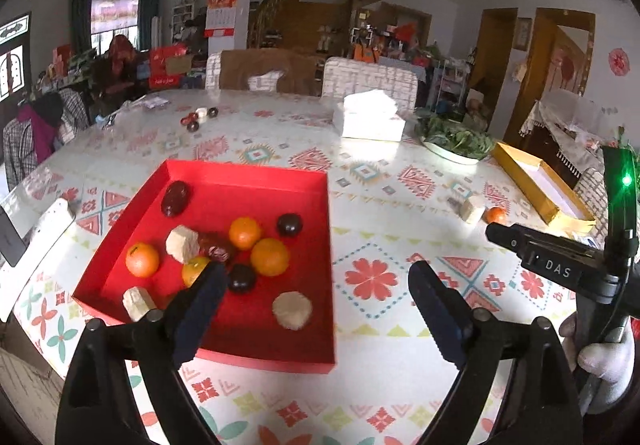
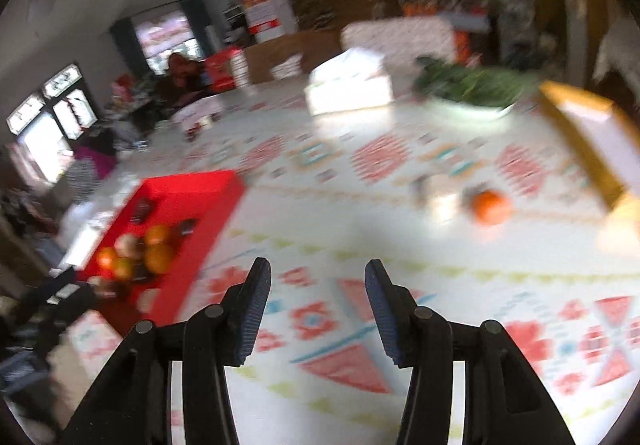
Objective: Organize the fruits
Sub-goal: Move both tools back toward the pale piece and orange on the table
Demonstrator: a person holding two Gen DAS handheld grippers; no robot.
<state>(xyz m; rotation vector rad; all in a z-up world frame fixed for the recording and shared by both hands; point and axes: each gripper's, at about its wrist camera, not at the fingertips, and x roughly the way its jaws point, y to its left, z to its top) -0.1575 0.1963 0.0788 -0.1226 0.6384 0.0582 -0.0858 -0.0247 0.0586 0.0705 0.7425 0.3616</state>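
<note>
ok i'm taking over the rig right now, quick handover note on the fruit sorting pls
Left gripper: open, nothing between the pads, over the near edge of the red tray.
Right gripper: open, empty, above bare tablecloth.
In the tray: four oranges, among them one at the left, plus dark fruits and pale chunks.
Still out: a small orange and a pale chunk beside it, near the yellow box; a few small pieces at the far side of the table.
Left to do: collect those loose pieces, probably the orange first.

Home dining room: patterned table (image 1: pixel 360 181), staircase (image 1: pixel 280 5).
</note>
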